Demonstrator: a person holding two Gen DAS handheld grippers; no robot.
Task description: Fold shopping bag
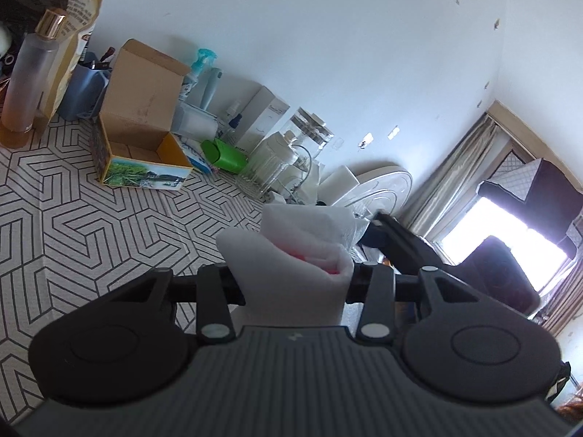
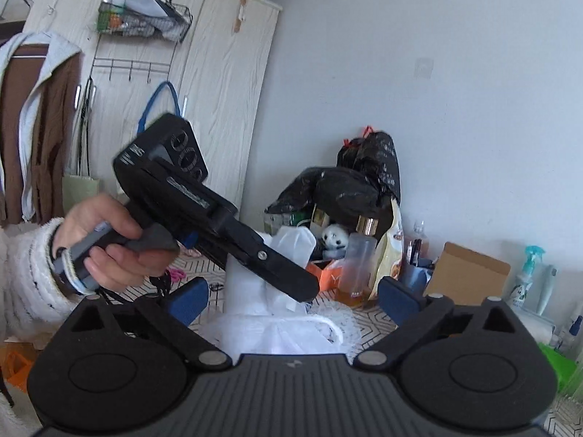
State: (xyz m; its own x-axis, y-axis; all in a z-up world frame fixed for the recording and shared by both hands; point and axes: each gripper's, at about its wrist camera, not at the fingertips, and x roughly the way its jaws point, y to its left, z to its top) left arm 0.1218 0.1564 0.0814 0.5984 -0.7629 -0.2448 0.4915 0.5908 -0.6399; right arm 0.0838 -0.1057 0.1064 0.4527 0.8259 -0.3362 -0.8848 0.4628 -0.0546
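while the white shopping bag point(image 1: 291, 255) is being kept folded into a thick bundle, it is being clamped between the jaws of the left hand-held gripper point(image 1: 295, 284), above the patterned worktop point(image 1: 73, 225); something red is showing inside the folds. from the right wrist view the same bag point(image 2: 277, 313) is being seen hanging loose below the left hand-held gripper point(image 2: 291, 280), which is being gripped by a hand point(image 2: 109, 244) in a fluffy white sleeve point(image 2: 25, 276). the jaws of the right hand-held gripper point(image 2: 291, 300) are being held wide apart, with the bag lying between them but untouched by the blue pads point(image 2: 189, 302).

an open cardboard box point(image 1: 142, 127) is being shown on the worktop with its flap up; its contents cannot be told. beside it a blue pot point(image 1: 85, 94) is holding dark, thin items. a frosted bottle point(image 1: 32, 69) with amber liquid at its base, a green tub point(image 1: 224, 154), a spray bottle point(image 1: 200, 69) and a clear glass jar point(image 1: 284, 149) are crowding the wall side. black rubbish bags point(image 2: 349, 182) are being piled behind the bottle.
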